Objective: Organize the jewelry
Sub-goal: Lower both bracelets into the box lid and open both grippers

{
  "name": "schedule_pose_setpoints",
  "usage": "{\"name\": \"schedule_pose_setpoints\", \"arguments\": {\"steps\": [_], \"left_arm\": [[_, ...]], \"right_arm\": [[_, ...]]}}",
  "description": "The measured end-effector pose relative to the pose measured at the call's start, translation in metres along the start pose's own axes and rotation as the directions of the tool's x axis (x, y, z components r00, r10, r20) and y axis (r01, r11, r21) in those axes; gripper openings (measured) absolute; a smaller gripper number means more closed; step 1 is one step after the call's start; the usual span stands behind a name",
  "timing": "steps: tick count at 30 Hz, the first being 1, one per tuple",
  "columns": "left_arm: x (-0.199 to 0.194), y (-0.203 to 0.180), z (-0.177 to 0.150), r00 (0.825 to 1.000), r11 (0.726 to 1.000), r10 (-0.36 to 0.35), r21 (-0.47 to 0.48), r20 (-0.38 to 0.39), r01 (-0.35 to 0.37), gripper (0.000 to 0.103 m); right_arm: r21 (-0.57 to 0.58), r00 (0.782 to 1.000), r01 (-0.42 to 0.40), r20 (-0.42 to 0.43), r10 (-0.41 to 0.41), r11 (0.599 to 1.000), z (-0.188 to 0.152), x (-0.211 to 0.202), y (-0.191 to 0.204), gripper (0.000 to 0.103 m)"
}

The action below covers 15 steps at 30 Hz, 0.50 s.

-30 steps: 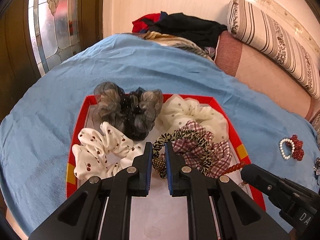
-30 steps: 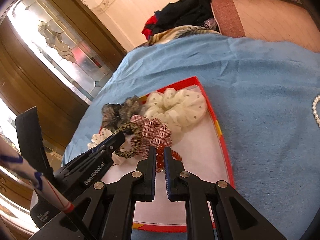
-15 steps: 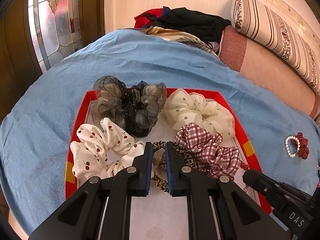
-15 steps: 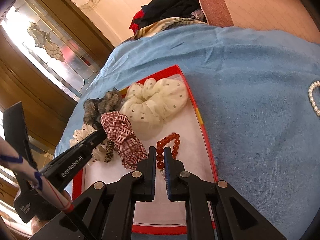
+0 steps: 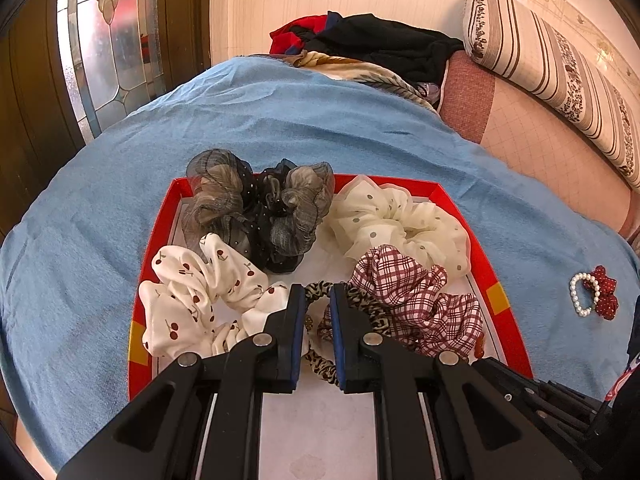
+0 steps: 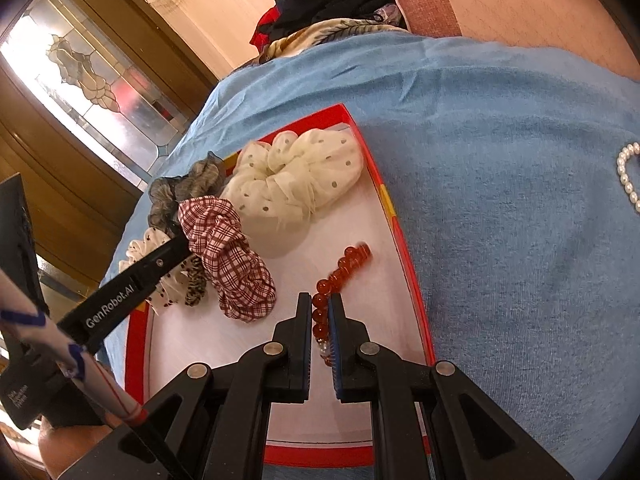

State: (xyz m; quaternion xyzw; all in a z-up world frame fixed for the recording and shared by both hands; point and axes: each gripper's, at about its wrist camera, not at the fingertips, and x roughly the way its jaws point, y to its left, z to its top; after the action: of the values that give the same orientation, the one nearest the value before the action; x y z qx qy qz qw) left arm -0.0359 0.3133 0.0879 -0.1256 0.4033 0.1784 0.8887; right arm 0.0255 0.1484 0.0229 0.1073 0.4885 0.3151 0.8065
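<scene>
A red-rimmed white tray (image 5: pixel 496 300) lies on the blue cloth and holds several scrunchies: grey-black (image 5: pixel 256 212), cream dotted (image 5: pixel 400 220), cherry-print (image 5: pixel 196 300), red plaid (image 5: pixel 412 300). My left gripper (image 5: pixel 317 292) is shut on a leopard-print hair tie (image 5: pixel 320 364) low over the tray. My right gripper (image 6: pixel 320 300) is shut on a red bead bracelet (image 6: pixel 344 264), whose far end rests on the tray floor (image 6: pixel 352 320) beside the plaid scrunchie (image 6: pixel 228 256).
A pearl bracelet with a red bead piece (image 5: pixel 594 294) lies on the blue cloth (image 5: pixel 280 120) right of the tray; the pearls show in the right wrist view (image 6: pixel 628 180). Piled clothes (image 5: pixel 372 48) and a striped bolster (image 5: pixel 560 64) lie behind.
Both grippers have drawn back toward the tray's near side. The leopard tie has come down beside the plaid scrunchie; the red bracelet now trails on the tray floor.
</scene>
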Motion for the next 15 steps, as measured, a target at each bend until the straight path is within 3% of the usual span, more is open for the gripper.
{"name": "schedule_pose_setpoints", "arguments": {"steps": [4, 8, 15], "left_arm": [[0.0016, -0.0008, -0.0004, 1.0, 1.0, 0.002, 0.003, -0.005, -0.002, 0.012], [0.0001, -0.002, -0.0007, 1.0, 1.0, 0.002, 0.004, 0.004, -0.002, 0.024], [-0.0014, -0.0032, -0.0009, 1.0, 1.0, -0.002, 0.008, 0.009, 0.002, 0.027]], "right_arm": [[-0.005, 1.0, 0.015, 0.0, -0.015, 1.0, 0.0002, -0.0004, 0.0003, 0.009], [0.007, 1.0, 0.028, -0.003, -0.028, 1.0, 0.0, -0.0016, -0.0045, 0.009], [0.01, 0.999, 0.032, 0.0, -0.032, 0.999, 0.0001, -0.0056, -0.0087, 0.009]]}}
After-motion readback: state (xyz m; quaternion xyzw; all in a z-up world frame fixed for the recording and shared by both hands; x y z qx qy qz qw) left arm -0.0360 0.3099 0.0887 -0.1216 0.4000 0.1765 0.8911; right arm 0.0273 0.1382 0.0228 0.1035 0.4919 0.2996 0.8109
